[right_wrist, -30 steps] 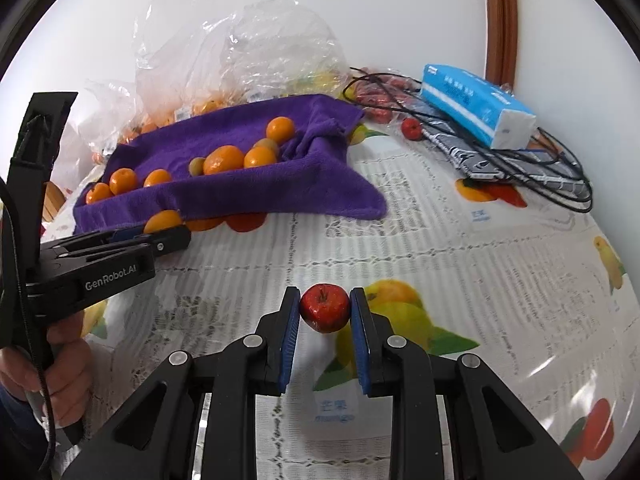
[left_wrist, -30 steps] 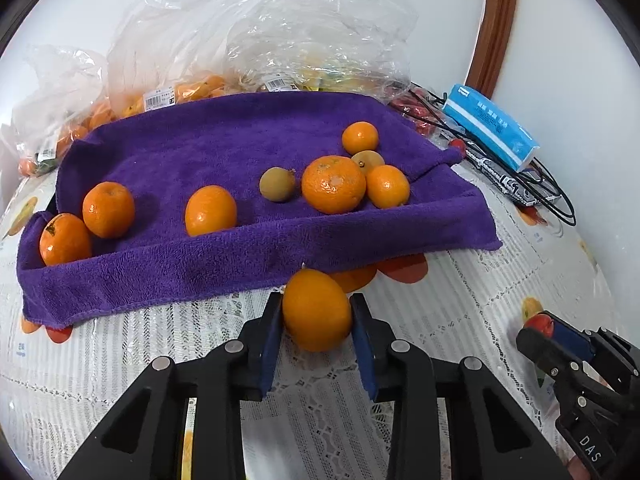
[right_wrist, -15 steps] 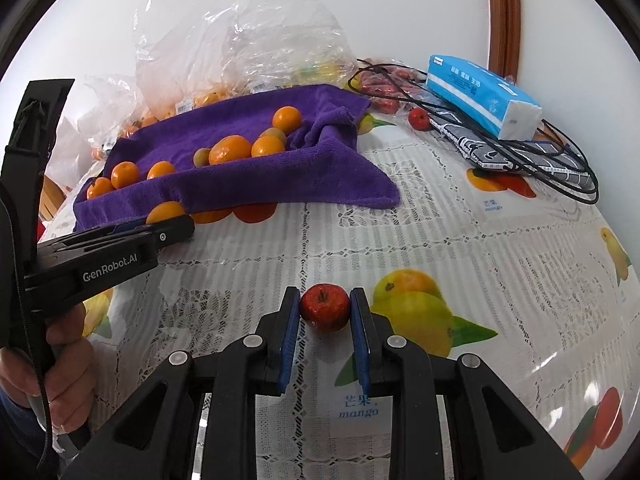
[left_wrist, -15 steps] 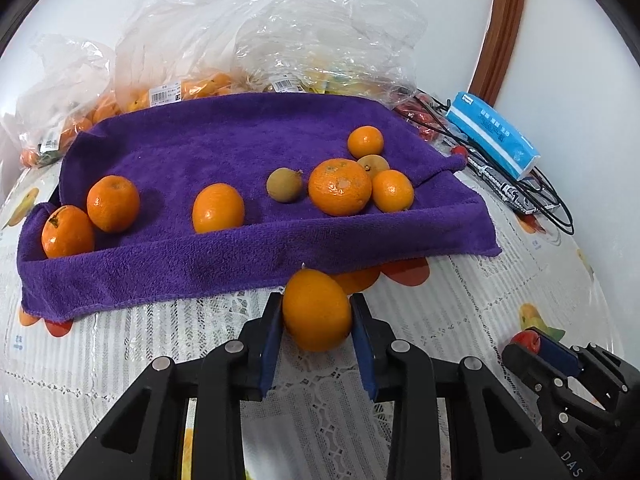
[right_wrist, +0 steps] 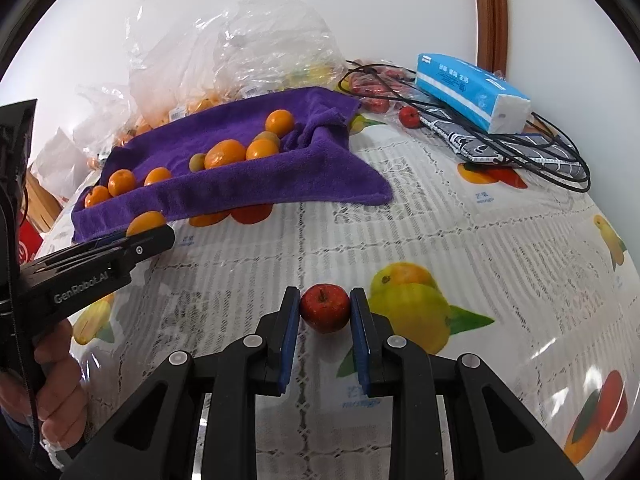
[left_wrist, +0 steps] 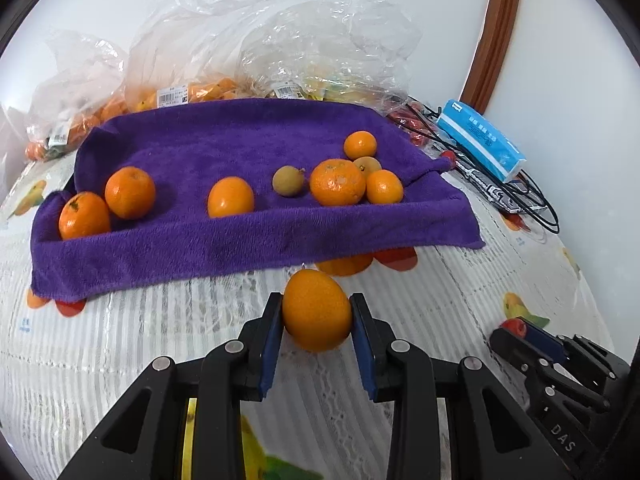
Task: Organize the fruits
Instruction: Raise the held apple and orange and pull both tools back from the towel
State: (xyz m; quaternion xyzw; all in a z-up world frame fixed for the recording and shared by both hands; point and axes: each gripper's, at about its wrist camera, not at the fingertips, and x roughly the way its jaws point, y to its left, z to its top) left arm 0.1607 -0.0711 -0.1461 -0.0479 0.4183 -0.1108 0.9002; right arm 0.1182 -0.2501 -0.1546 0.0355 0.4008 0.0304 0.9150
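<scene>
My left gripper is shut on an orange and holds it above the tablecloth, just in front of the purple towel. Several oranges and a small brownish fruit lie on the towel. My right gripper is shut on a small red apple and holds it over the table to the right of the left gripper. In the left wrist view the right gripper shows at the lower right with the apple in it.
Clear plastic bags with more oranges stand behind the towel. A blue tissue pack, black cables and another small red fruit lie at the back right. A fruit-print tablecloth covers the table.
Both grippers have moved a little forward and up toward the towel, each still holding its fruit. The towel and its fruits have not moved.
</scene>
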